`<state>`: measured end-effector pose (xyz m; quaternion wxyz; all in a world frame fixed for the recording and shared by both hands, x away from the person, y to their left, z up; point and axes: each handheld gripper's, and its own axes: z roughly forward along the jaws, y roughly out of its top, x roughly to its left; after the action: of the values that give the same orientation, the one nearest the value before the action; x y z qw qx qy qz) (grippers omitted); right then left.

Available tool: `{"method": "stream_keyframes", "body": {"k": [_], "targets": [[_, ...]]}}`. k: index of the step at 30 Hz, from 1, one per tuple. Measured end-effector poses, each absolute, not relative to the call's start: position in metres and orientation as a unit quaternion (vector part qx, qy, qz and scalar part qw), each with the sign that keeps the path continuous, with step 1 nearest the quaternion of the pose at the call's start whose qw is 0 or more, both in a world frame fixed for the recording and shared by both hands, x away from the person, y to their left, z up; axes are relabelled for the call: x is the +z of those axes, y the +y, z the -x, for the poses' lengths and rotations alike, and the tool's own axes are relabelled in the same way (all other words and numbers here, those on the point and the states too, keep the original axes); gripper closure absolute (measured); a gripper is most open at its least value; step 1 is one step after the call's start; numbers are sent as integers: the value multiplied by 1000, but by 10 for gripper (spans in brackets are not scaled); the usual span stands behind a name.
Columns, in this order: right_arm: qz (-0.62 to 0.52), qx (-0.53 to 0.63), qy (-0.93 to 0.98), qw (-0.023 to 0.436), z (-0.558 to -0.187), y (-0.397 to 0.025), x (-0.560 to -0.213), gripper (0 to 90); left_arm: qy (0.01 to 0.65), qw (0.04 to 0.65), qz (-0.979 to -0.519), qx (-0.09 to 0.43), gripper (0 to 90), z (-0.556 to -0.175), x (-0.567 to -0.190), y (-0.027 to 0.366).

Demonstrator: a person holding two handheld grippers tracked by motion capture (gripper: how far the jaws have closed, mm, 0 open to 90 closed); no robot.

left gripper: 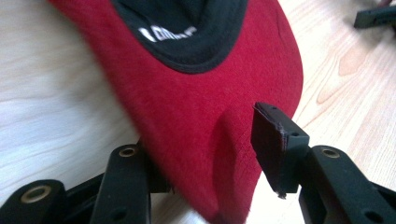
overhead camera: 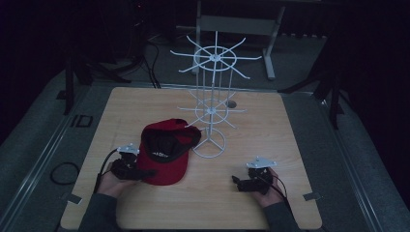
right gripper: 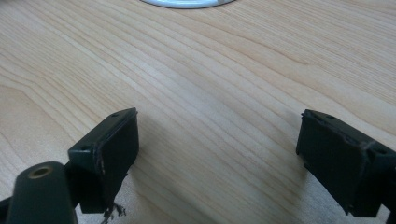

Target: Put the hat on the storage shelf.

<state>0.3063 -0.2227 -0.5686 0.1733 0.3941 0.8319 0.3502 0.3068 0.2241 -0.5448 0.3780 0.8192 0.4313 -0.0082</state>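
A red cap (overhead camera: pixel 164 152) with a black lining lies upside down on the wooden table (overhead camera: pixel 270 130), left of centre, its brim toward the person. My left gripper (overhead camera: pixel 145 173) comes at the brim from the left and is shut on the red cap (left gripper: pixel 201 93). In the left gripper view (left gripper: pixel 210 140) the brim runs between the two jaws and creases there; one jaw is partly hidden behind the cloth. My right gripper (overhead camera: pixel 237 181) rests low near the front right, open, with bare wood between its fingertips in the right gripper view (right gripper: pixel 217 135).
A white wire hat rack (overhead camera: pixel 210 96) with two rings of radiating hooks stands behind the cap; its round base (overhead camera: pixel 209 143) sits close to the cap's right side, and the base rim (right gripper: pixel 182 3) lies ahead of the right gripper. Dark floor and stands surround the table.
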Motion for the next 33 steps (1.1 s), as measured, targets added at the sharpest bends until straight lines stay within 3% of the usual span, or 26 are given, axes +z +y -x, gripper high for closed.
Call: {"method": "stream_keyframes", "body": {"k": [7,13,20,33], "targets": [[-394,350,832,173,-306,-223,-569,129,418,362,-833,-32,542,-310,-556,212],[-394,350,832,173,-306,-223,-569,129,413,372,-830,-52,680,-311,-553,213],[-394,350,832,173,-306,-223,-569,129,415,390,-821,-35,785,-307,-545,217],[-394,350,832,173,-306,-223,-569,129,425,411,-806,18,837,-303,-540,221]]}}
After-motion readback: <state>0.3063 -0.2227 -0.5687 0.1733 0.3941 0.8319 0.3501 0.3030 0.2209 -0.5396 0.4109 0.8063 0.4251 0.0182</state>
